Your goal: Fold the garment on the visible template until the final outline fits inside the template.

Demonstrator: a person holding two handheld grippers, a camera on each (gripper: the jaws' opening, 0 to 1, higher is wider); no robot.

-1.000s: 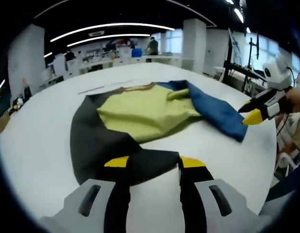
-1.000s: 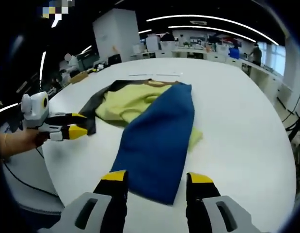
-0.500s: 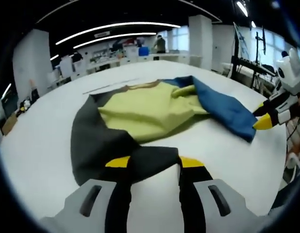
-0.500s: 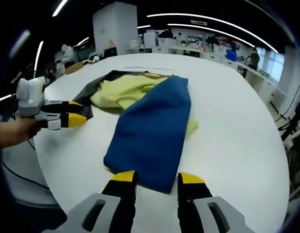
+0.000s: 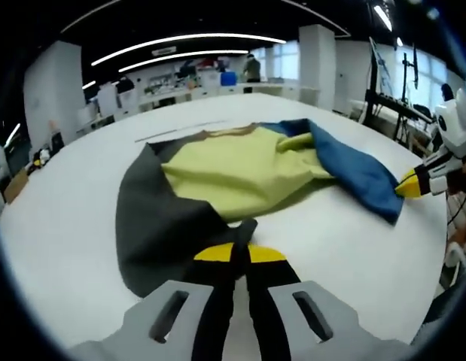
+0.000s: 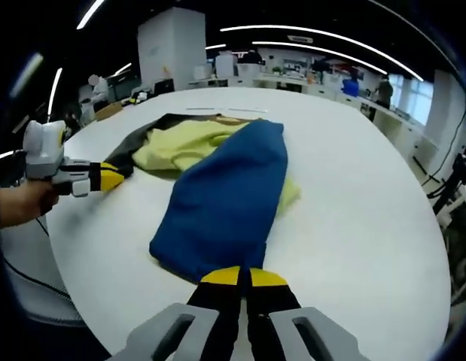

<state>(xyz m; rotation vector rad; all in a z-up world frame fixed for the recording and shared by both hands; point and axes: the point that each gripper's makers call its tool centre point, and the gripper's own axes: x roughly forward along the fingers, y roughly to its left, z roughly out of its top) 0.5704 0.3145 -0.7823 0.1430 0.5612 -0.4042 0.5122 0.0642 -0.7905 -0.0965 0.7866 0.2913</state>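
The garment lay spread on the white bench, a yellow-green body between a dark grey sleeve and a blue sleeve.

In the left gripper view, the left tool had its jaws pressed together on the tip of the grey sleeve, which ran out from between the yellow tips. The same view showed the grey sleeve's whole length and the yellow-green body opened flat, with the right tool coming in from the right at the blue sleeve's end.

In the right gripper view, the right tool was clamped on the near edge of the blue sleeve, which lay over the yellow-green body and hid much of it. Here the grey sleeve was only a dark strip at the far left, where the left tool, in a hand, met its end.
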